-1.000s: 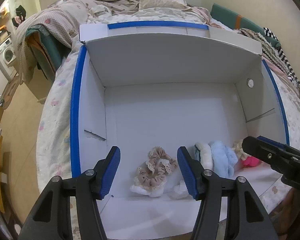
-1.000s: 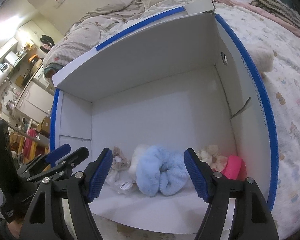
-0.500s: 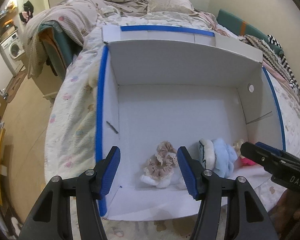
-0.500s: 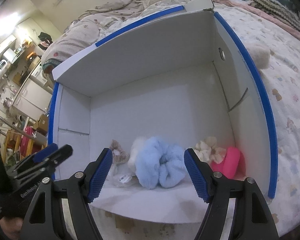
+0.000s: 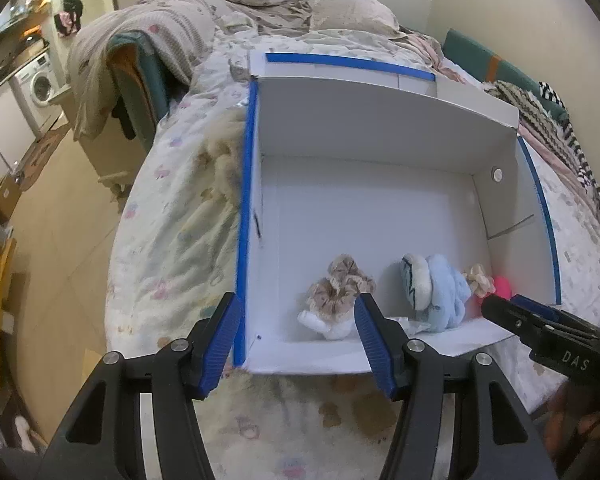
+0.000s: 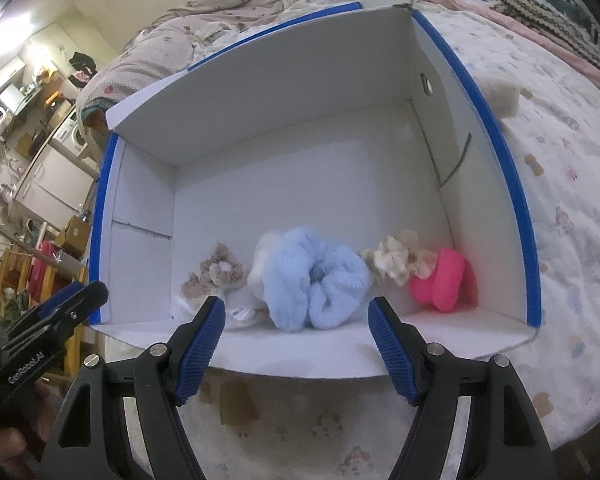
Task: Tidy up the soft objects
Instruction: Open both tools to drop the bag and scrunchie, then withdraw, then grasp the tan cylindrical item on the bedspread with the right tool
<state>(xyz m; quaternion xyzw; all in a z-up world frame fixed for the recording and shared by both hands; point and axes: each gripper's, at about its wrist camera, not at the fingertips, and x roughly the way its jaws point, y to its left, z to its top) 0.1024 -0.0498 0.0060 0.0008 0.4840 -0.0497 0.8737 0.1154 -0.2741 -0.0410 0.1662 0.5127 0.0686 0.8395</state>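
Observation:
A white cardboard box with blue taped rims [image 5: 244,200] [image 6: 512,184] lies on the bed. Along its near wall sit soft scrunchies: a beige lace one [image 5: 338,292] [image 6: 218,268], a white one [image 5: 414,280] [image 6: 260,264], a fluffy light blue one [image 5: 446,292] [image 6: 316,276], a cream one [image 5: 478,282] [image 6: 396,258] and a bright pink one [image 5: 504,286] [image 6: 440,278]. My left gripper [image 5: 296,340] hangs open before the box's left corner, holding nothing. My right gripper [image 6: 296,344] is open and empty, just in front of the blue scrunchie.
The bed [image 6: 572,200] carries a pale printed blanket. A furry beige item [image 5: 220,156] lies left of the box, another [image 6: 500,96] to its right. Pillows and crumpled bedding [image 5: 340,12] lie behind. At the left the floor drops away toward furniture and a washing machine [image 5: 40,84].
Both grippers have drawn back from the box, so more of its front edge and the blanket shows. The left view has also shifted left. The scrunchies have not moved.

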